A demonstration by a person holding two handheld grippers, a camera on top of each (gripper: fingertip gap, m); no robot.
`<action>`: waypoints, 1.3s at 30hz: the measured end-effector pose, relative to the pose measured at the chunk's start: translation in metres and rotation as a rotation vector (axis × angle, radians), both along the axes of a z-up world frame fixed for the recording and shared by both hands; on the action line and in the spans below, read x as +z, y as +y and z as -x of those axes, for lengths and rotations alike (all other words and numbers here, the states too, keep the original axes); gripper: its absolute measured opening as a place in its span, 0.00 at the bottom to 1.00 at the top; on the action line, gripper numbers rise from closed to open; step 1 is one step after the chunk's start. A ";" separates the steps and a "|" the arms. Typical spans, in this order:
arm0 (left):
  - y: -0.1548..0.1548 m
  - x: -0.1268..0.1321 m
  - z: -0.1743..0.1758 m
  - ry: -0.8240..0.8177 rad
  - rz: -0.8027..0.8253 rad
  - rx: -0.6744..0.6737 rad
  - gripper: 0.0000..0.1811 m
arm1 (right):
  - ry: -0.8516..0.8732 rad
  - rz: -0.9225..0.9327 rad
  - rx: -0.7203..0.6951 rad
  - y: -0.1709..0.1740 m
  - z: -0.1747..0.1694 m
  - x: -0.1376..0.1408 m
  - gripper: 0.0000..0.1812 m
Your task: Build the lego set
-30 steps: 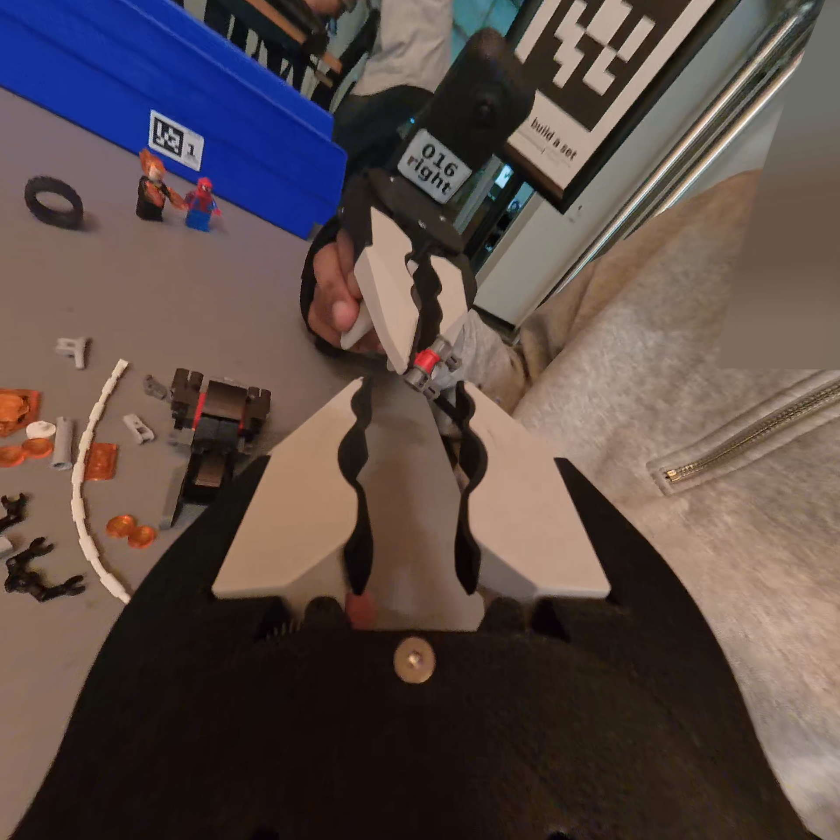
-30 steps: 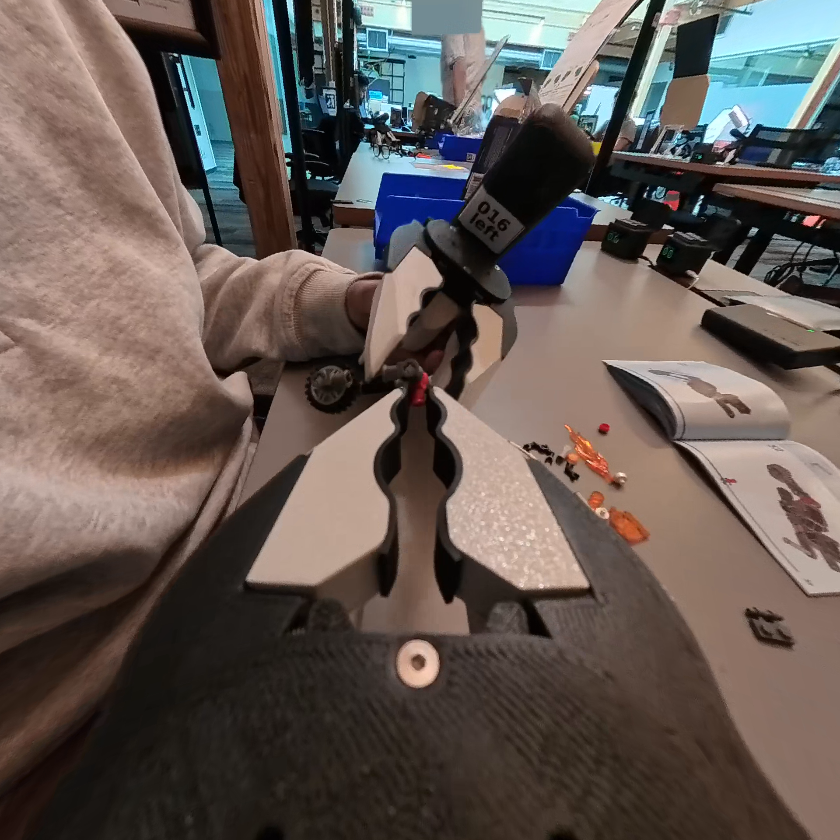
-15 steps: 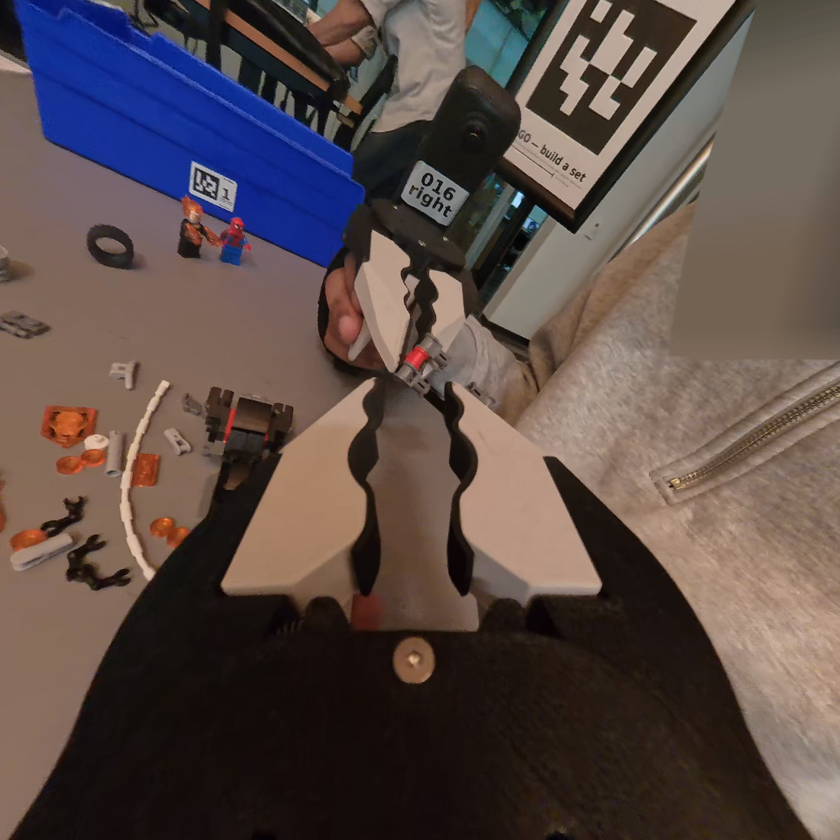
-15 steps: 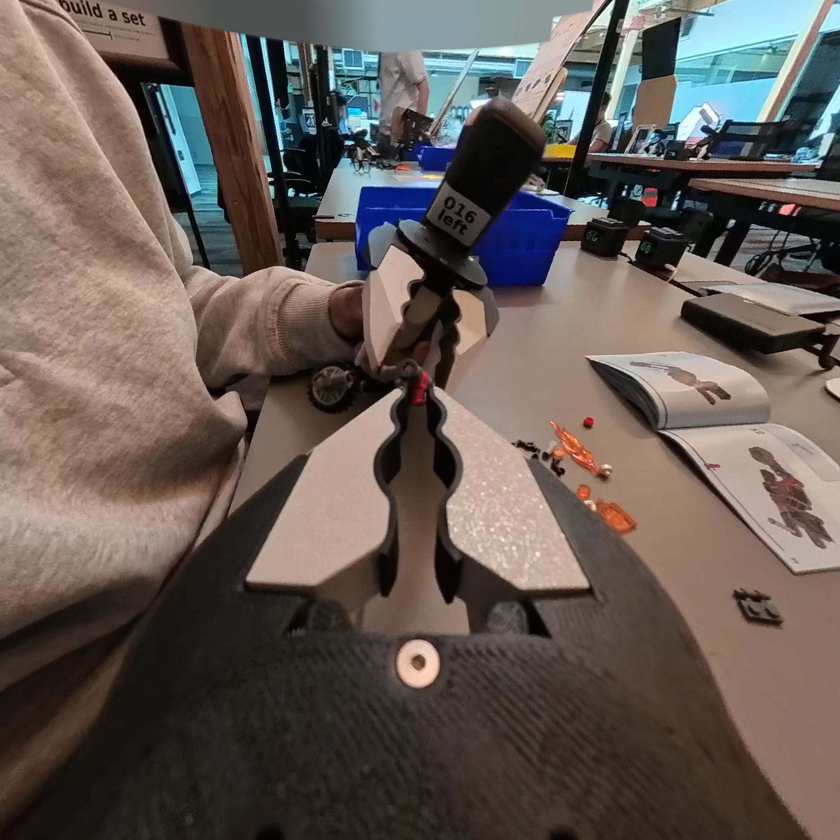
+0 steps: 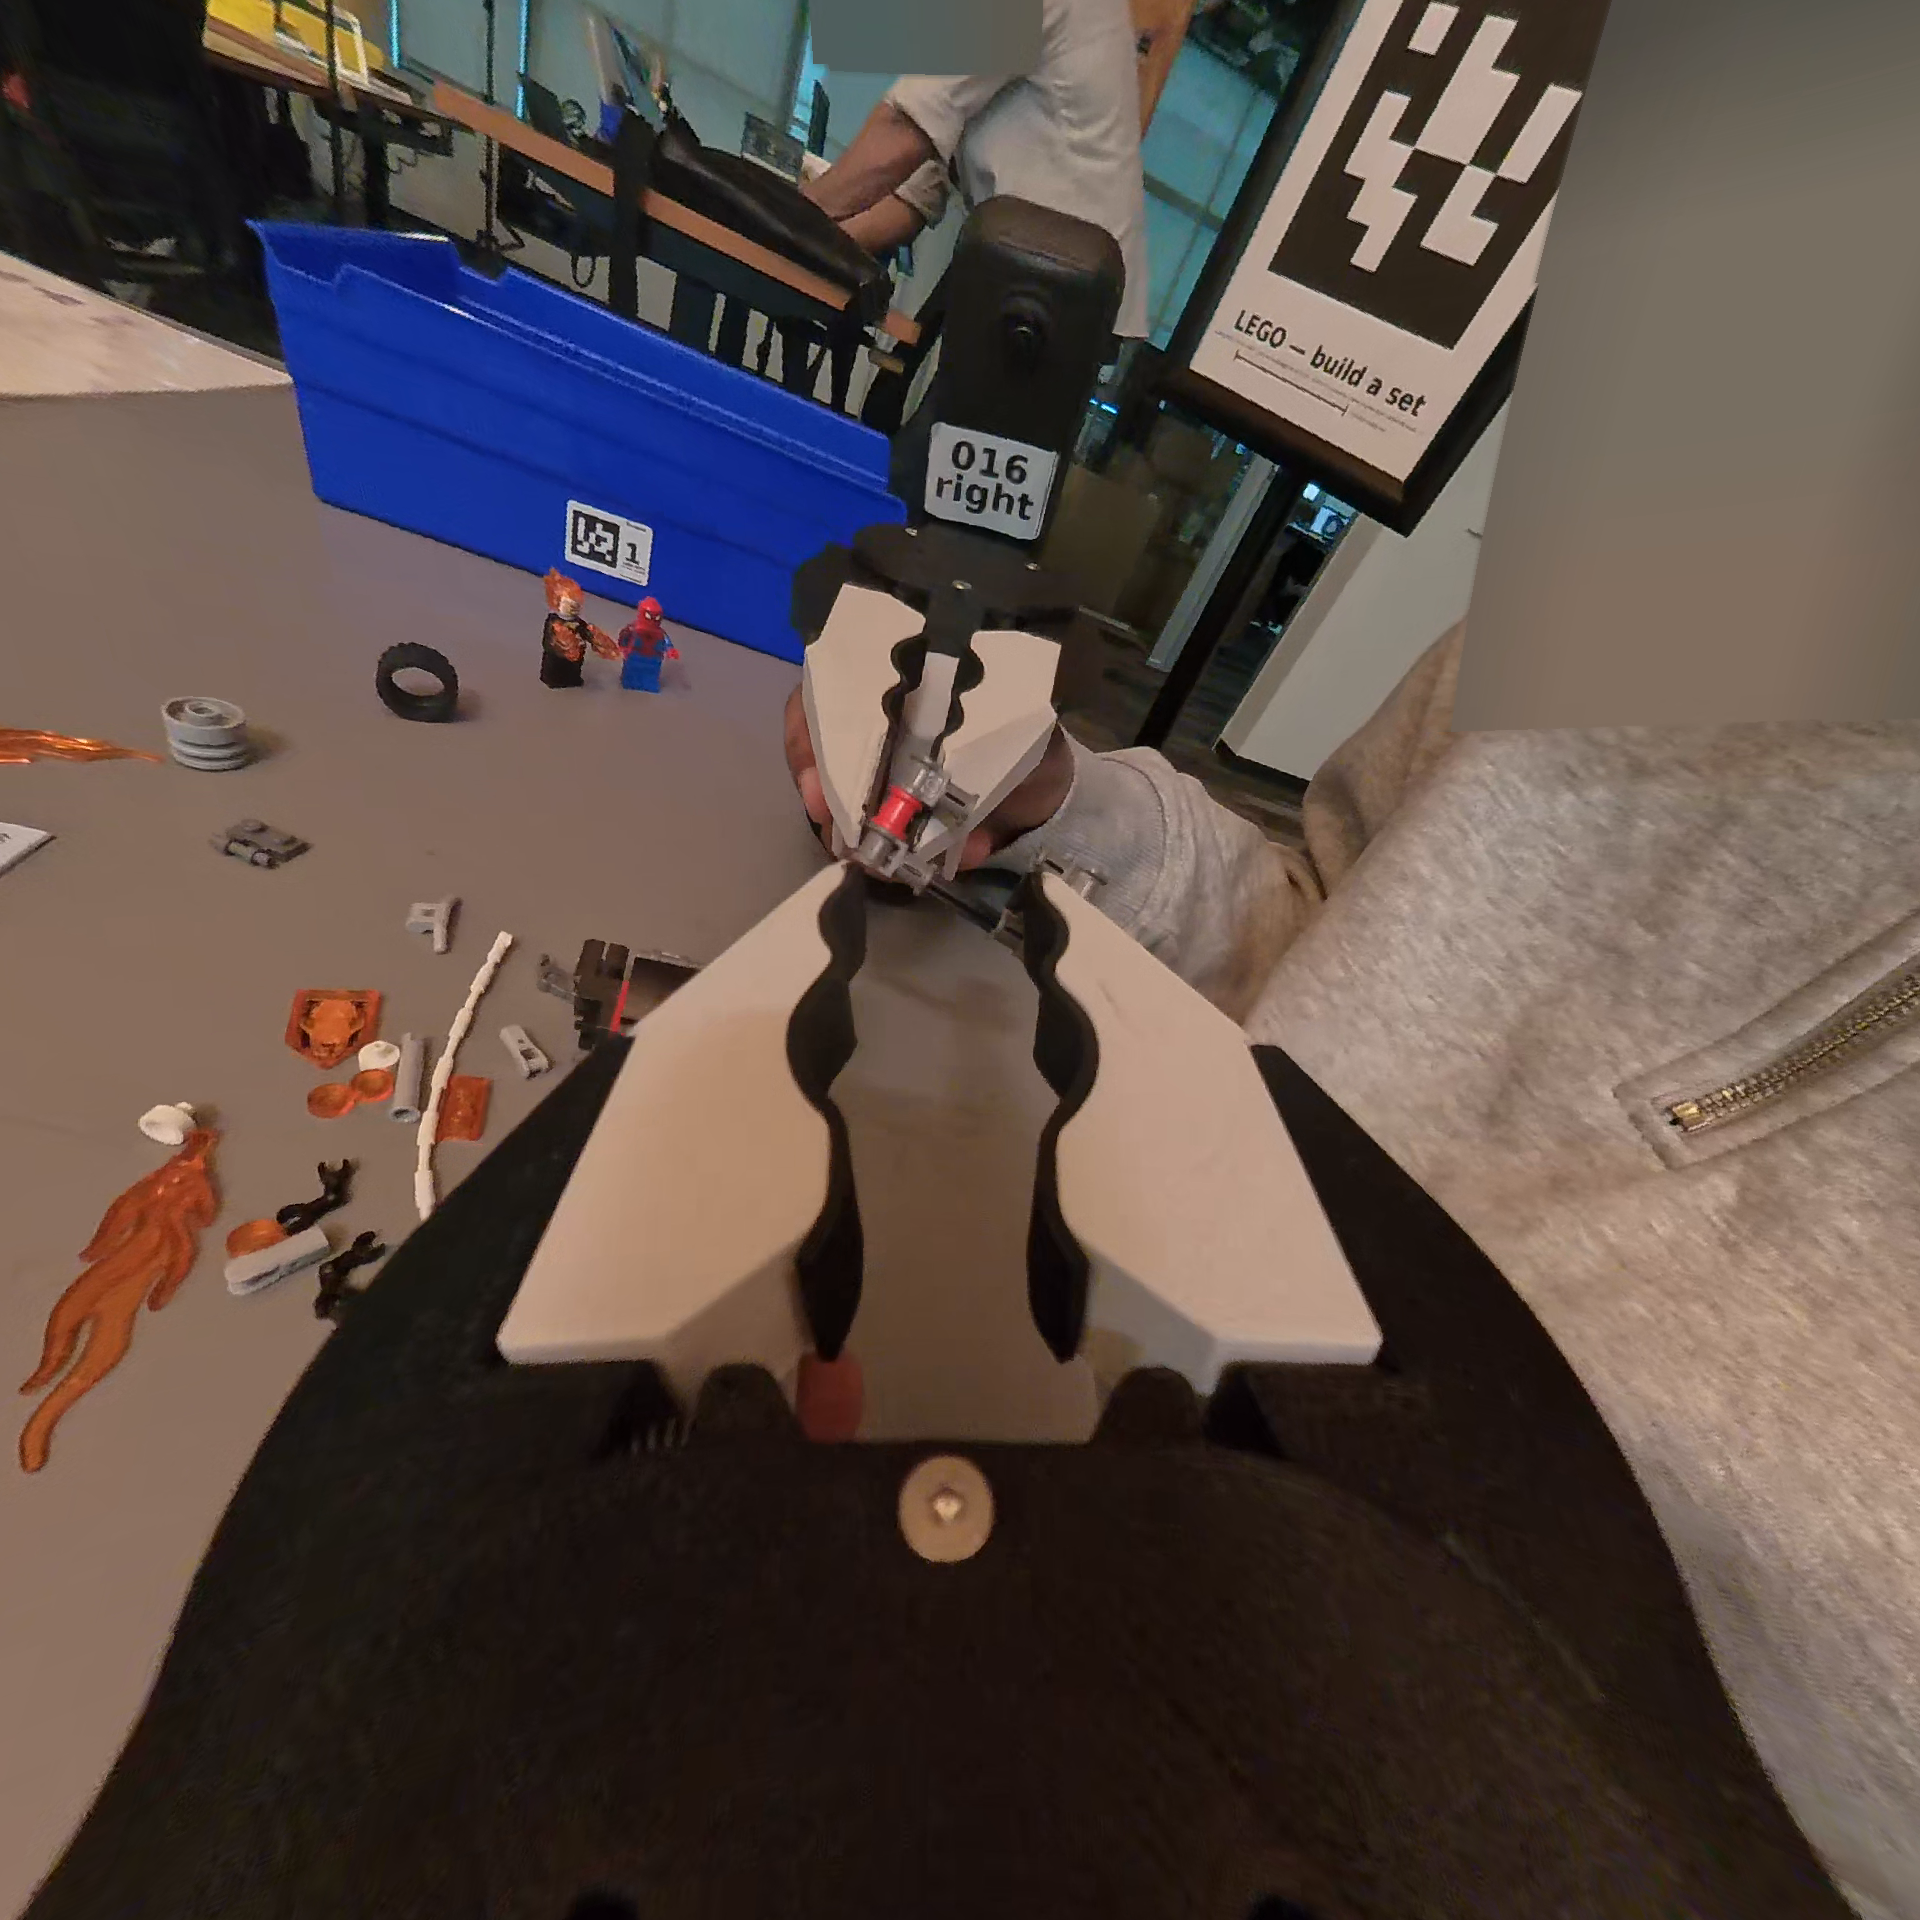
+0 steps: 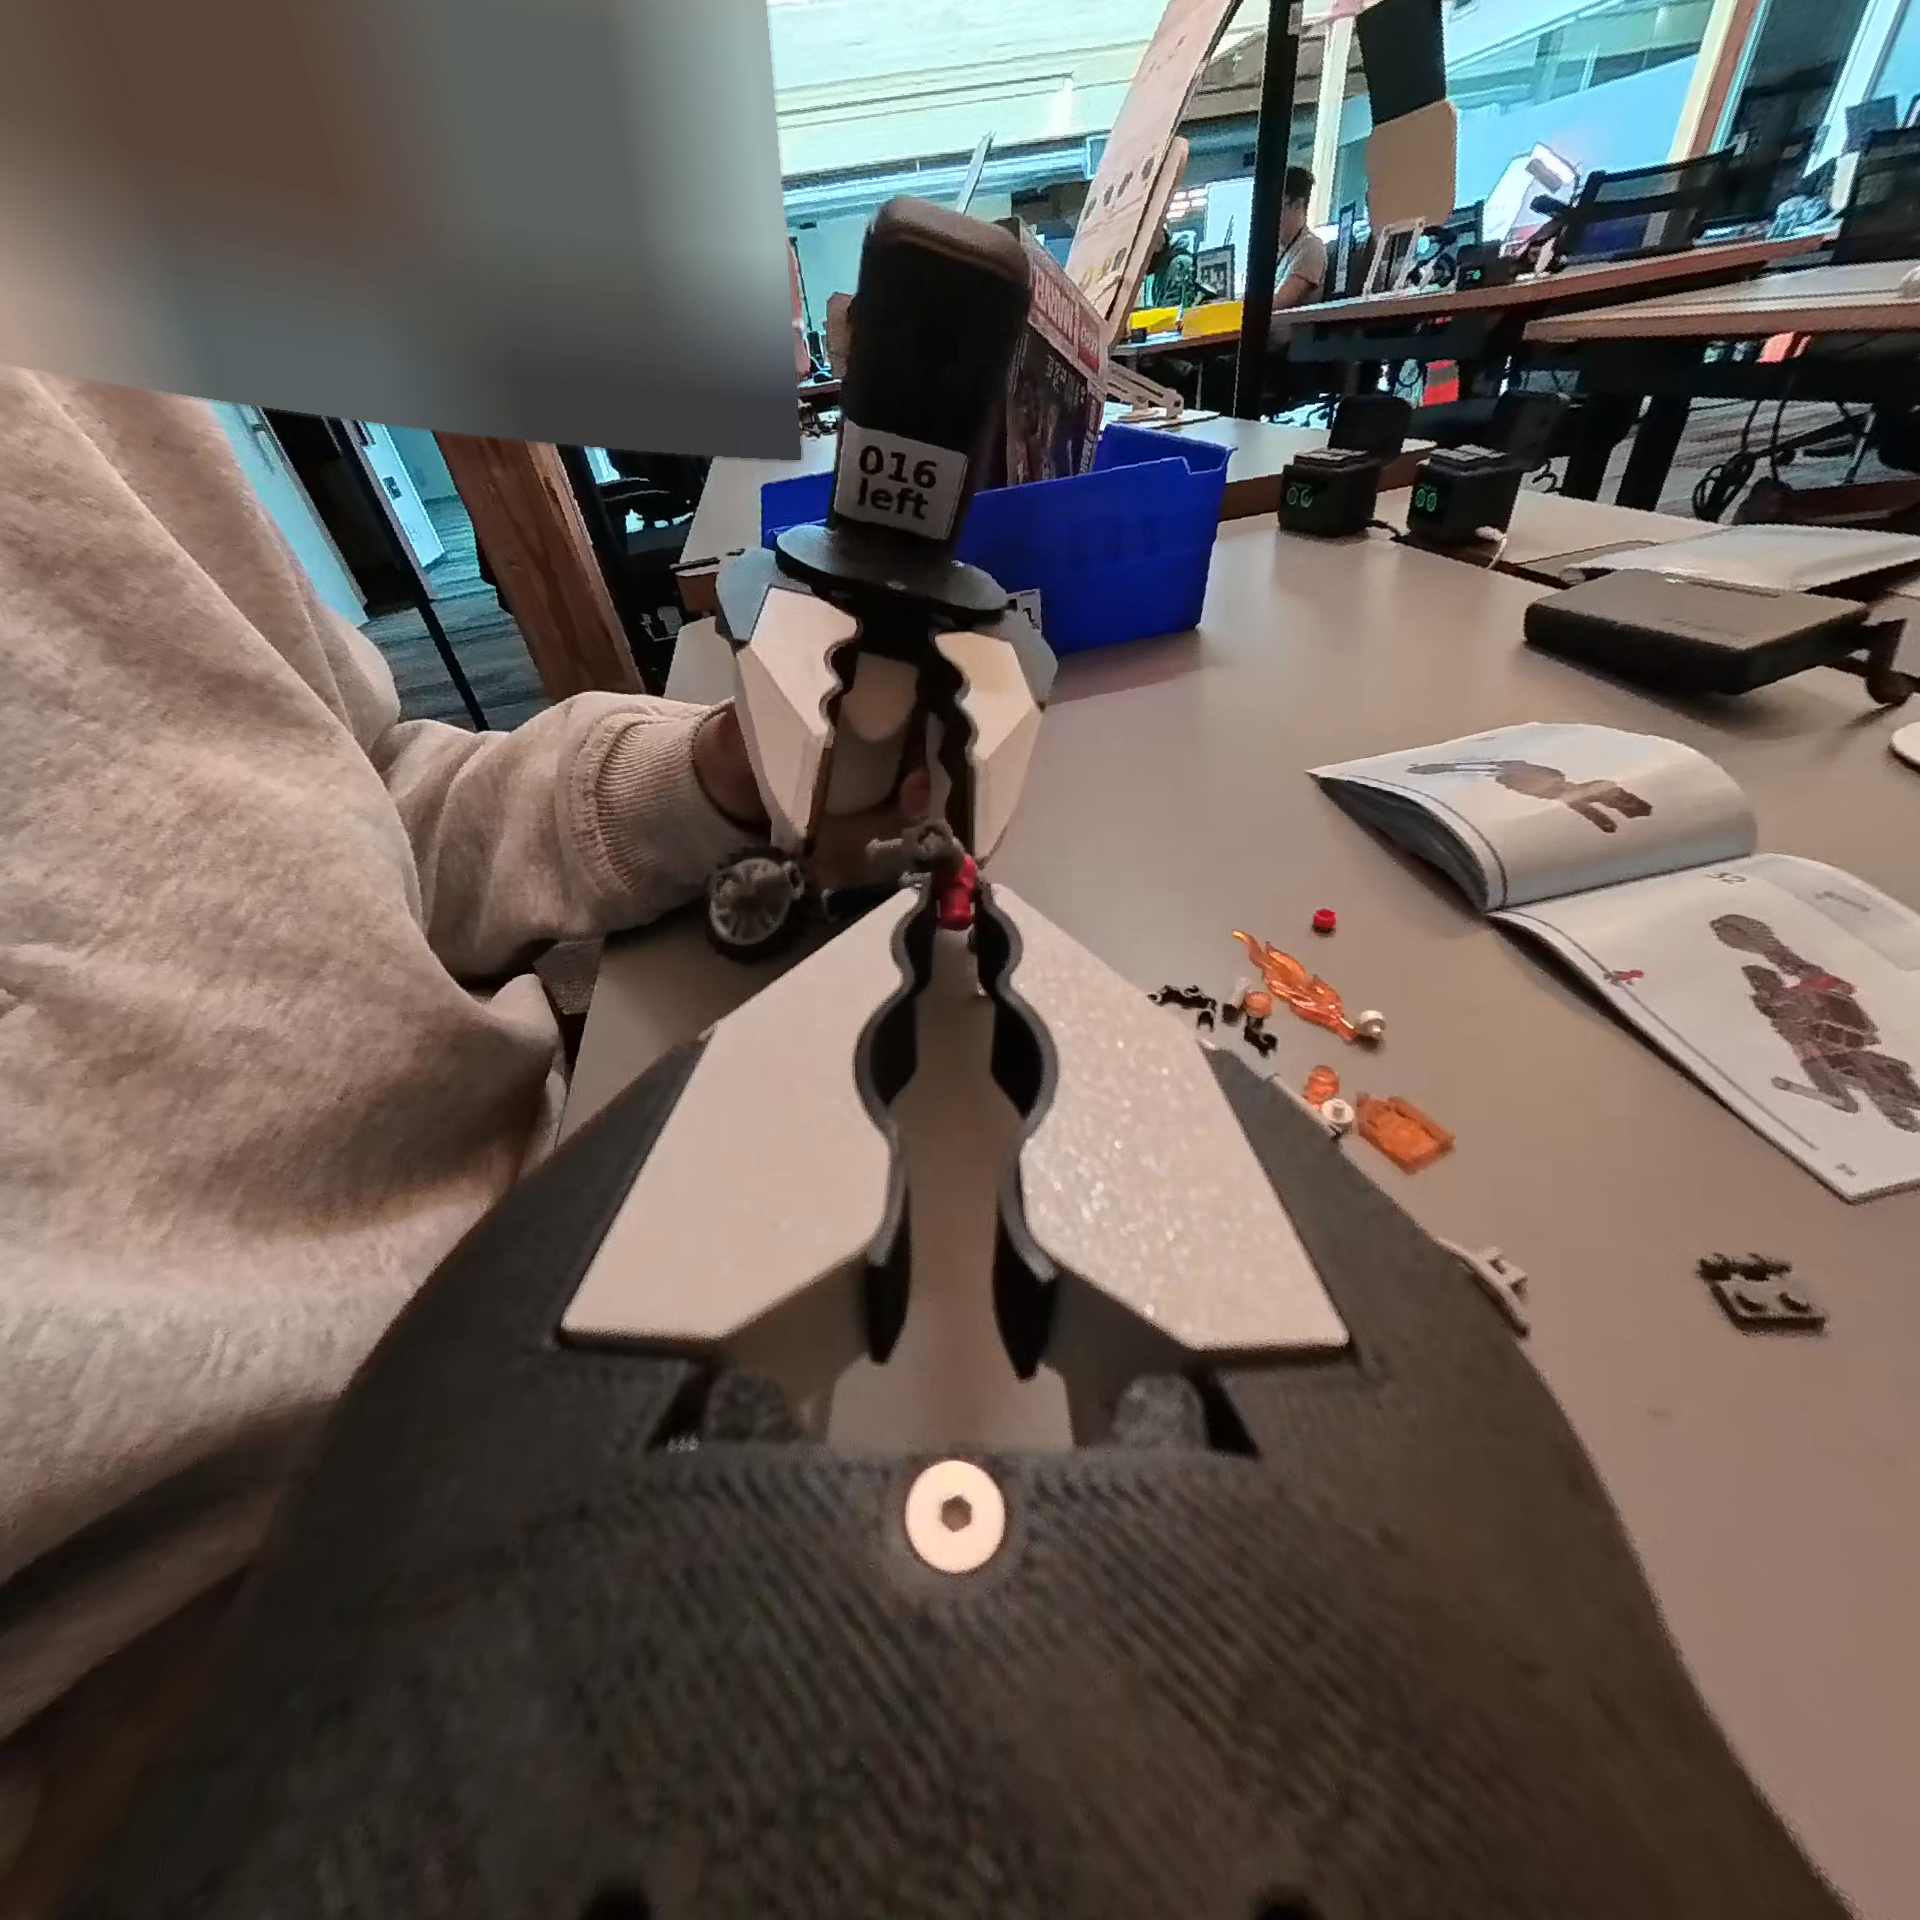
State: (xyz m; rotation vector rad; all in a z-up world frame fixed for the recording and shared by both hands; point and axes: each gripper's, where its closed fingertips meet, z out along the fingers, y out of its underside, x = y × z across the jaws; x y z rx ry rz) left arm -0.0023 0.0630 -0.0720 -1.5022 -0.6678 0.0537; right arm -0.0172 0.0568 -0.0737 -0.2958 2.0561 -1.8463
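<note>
My right gripper is shut on a small grey-and-red Lego piece, held up over the table's near edge. It also shows in the left wrist view, tips down, with the piece between them. My left gripper faces it tip to tip. Its fingers stand apart around a dark assembly that spans the tips. In the right wrist view the left gripper has a spoked grey wheel of that assembly sticking out beside it. The red piece touches the assembly.
A blue bin stands at the back with two minifigures, a tyre and a grey rim before it. Orange flames, a white chain and a black-red sub-build lie left. An open booklet lies right. Left and right tips are no more than a few centimetres apart. Left tips and right tips are each some 12 centimeters from the white chain.
Both grippers have tilted upward together, still tip to tip, so more of the table and room shows. The red-and-grey piece stays pressed at the dark assembly.
</note>
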 end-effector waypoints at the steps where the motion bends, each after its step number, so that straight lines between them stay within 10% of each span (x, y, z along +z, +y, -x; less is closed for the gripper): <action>1: 0.001 -0.001 0.000 -0.008 0.001 -0.005 0.16 | 0.001 -0.003 0.000 0.000 0.000 0.000 0.03; 25: 0.000 -0.010 0.001 -0.304 -0.207 -0.121 0.20 | 0.129 0.030 -0.018 -0.003 -0.004 -0.003 0.03; 39: -0.002 -0.010 0.003 -0.344 -0.261 -0.123 0.01 | 0.142 0.050 -0.076 -0.006 0.003 0.000 0.12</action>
